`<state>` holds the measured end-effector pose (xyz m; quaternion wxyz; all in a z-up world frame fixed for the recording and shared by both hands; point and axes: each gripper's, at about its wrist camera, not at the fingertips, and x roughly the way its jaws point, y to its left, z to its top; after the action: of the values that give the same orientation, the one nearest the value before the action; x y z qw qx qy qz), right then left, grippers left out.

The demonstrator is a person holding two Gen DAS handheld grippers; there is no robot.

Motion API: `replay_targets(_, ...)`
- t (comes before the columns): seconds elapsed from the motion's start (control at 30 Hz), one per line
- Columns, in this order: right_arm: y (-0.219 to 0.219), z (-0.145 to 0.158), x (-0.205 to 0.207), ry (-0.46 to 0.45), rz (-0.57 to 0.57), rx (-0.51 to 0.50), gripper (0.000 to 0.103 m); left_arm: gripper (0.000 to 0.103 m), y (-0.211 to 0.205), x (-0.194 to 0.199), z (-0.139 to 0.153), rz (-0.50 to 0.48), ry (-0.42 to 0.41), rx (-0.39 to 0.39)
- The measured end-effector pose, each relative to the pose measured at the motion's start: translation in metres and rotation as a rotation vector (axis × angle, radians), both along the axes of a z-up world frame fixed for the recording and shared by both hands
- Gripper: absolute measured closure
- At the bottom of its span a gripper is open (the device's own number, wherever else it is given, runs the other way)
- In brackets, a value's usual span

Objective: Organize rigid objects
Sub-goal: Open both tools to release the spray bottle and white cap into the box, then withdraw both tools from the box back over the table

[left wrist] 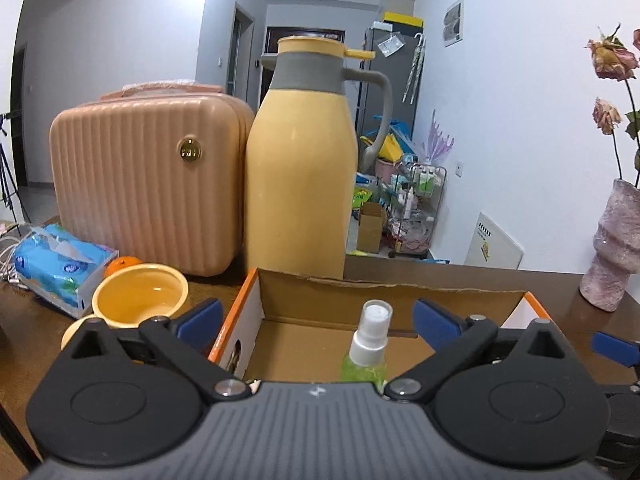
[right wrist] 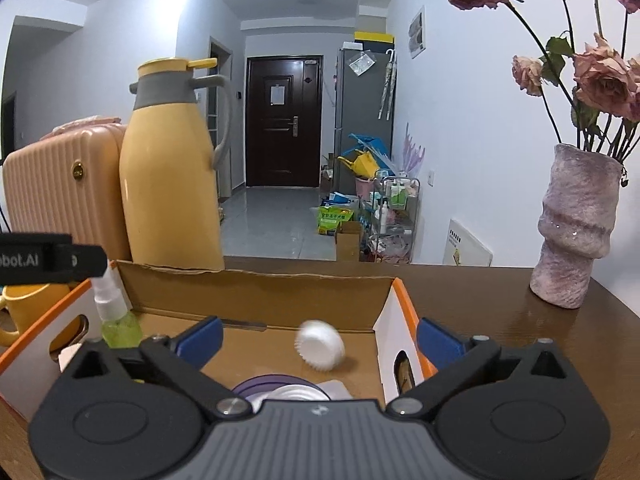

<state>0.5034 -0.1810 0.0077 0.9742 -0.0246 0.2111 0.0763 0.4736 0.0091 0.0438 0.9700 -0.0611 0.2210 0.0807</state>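
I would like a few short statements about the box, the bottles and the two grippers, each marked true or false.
1. The green spray bottle stands upright inside the cardboard box. True.
2. The left gripper is shut on the spray bottle. False: its jaws stand open, clear of the bottle.
3. The yellow thermos jug stands inside the box. False: it stands behind the box, beside the pink case.
4. The right gripper is open and holds nothing. True.
5. A white ribbed cap shows in the box. True.

Both wrist views sit low over bench (left wrist: 460, 280), close behind cardboard box (left wrist: 400, 292), facing hallway door (right wrist: 282, 120). Left view sits further left. Shared: box, yellow jug (right wrist: 172, 184), spray bottle (left wrist: 366, 344), vase (right wrist: 572, 228).
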Motion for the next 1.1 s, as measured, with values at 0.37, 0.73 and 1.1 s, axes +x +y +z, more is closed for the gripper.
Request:
replay_targets(0.37, -0.005, 0.006, -0.008, -0.011, 0.002, 0.012, 0.000, 0.000, 0.000, -0.004, 0.004, -0.006, 0.001, 0.002)
replay_targets(0.73, -0.019, 0.014, -0.041, -0.058, 0.003, 0.044, 0.000, 0.000, 0.008, -0.033, 0.005, 0.007, -0.010, -0.013)
replay_targets(1.1, -0.033, 0.013, -0.081, -0.071, -0.009, 0.101, 0.000, 0.000, 0.007, -0.075, 0.000, 0.014, -0.008, 0.008)
